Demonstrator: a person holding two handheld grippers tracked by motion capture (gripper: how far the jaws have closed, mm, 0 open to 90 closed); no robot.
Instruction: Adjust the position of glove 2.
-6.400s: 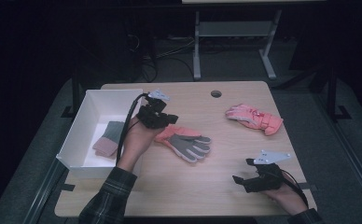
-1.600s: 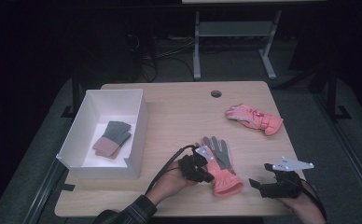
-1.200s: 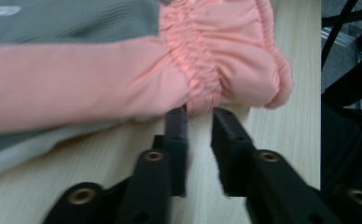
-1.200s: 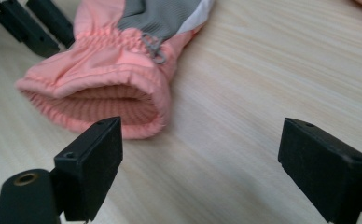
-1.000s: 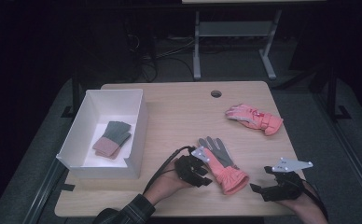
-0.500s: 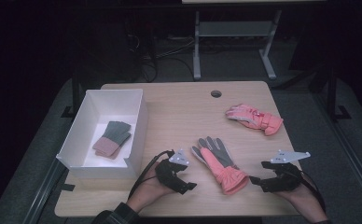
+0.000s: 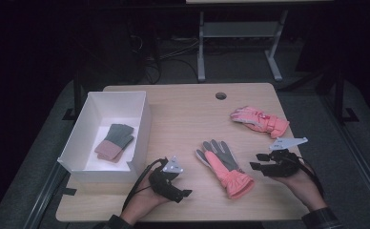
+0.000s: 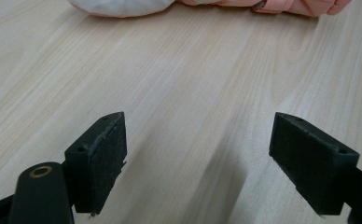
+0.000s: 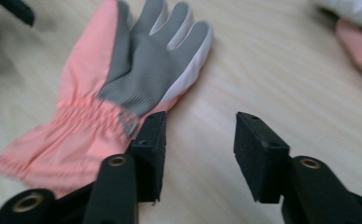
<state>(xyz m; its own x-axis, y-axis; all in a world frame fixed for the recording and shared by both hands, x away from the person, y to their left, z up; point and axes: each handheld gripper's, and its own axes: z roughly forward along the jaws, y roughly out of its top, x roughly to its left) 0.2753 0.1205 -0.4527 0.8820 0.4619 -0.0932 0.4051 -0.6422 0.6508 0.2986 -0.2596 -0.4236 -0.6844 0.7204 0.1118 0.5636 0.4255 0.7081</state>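
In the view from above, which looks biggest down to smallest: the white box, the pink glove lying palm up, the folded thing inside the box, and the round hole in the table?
1. white box
2. palm-up pink glove
3. folded item in the box
4. table hole

In the left gripper view, the pink-and-grey glove [image 8: 207, 4] is cut off by the top edge, leaving a strip of it. In the right gripper view, the second pink glove [image 9: 356, 42], beyond that glove, is blurred and cropped at the right corner.
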